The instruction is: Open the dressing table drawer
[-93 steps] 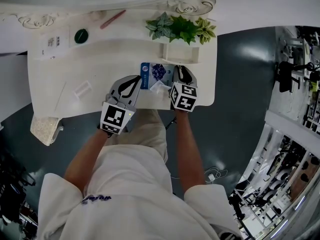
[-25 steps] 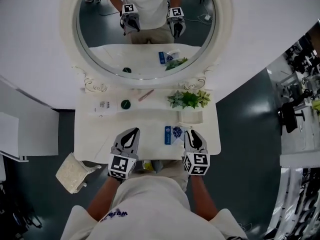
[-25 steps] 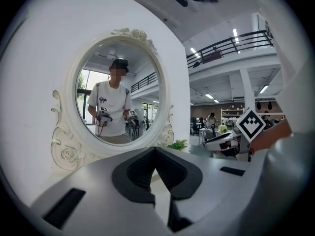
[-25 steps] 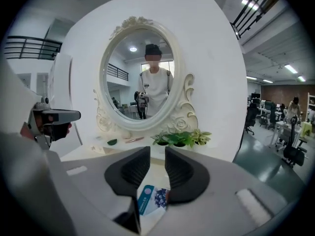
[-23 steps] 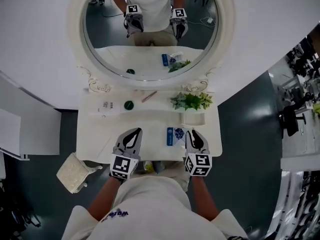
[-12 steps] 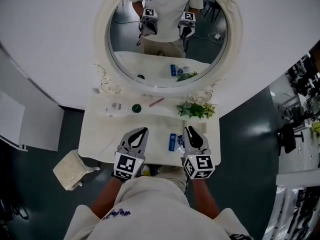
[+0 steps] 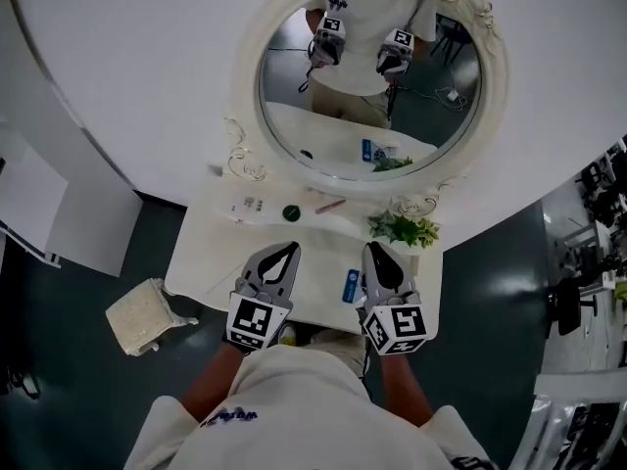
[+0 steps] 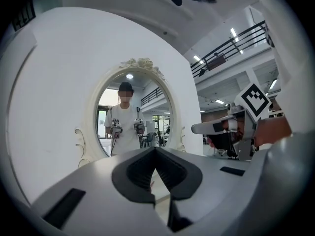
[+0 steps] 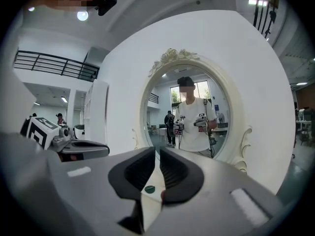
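1. The white, carved dressing table (image 7: 211, 262) stands against the wall under one oval, ornate-framed mirror (image 7: 370, 96). The drawer belongs to the table's front edge, next to the person. That edge is mostly hidden by the grippers and the person's body, so it can't be told whether the drawer is open.
2. The left gripper (image 7: 290, 250) is fully closed and holds nothing.
3. The right gripper (image 7: 371, 250) has just been closing. Only a thin slit is left between its jaws, and nothing is in it.
4. Both grippers hover side by side over the tabletop and point level at the mirror. The drawer front therefore lies below and behind their tips, towards the person.
5. The drawer's long axis likely runs left to right along the edge, and neither gripper looks clearly nearer to it.
6. On the tabletop there are:
   - one blue packet (image 7: 351, 285)
   - one round green disc (image 7: 290, 212)
   - one pink stick (image 7: 330, 205)
   - one leafy green plant (image 7: 404, 229)
7. One cream stool (image 7: 145, 316) sits on the floor to the left.
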`<state>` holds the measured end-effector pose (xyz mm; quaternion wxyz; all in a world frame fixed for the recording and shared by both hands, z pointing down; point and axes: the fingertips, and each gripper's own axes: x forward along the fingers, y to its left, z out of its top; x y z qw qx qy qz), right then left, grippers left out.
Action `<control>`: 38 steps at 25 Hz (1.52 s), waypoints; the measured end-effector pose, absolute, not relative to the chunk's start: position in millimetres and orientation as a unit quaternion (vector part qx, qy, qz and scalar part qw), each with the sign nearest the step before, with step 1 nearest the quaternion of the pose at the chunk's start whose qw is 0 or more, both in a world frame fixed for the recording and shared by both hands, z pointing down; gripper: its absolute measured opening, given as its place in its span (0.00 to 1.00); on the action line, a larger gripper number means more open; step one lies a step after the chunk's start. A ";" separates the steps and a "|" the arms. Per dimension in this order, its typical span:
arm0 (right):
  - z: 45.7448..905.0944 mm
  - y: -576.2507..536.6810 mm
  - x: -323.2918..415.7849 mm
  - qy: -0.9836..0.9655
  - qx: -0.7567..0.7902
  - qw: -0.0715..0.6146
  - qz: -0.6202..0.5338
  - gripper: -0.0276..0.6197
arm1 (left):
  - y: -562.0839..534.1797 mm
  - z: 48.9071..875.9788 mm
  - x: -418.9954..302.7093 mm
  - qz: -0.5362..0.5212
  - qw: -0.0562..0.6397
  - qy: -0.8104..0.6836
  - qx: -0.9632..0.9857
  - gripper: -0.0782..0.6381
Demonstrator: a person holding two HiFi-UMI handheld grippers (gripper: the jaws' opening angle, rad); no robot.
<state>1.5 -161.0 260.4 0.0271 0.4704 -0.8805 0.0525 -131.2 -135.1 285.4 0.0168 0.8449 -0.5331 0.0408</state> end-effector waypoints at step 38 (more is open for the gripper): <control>285.5 -156.0 -15.2 -0.890 0.446 0.084 0.046 0.06 | -134.6 296.5 -128.3 0.045 0.034 -0.526 0.848 0.12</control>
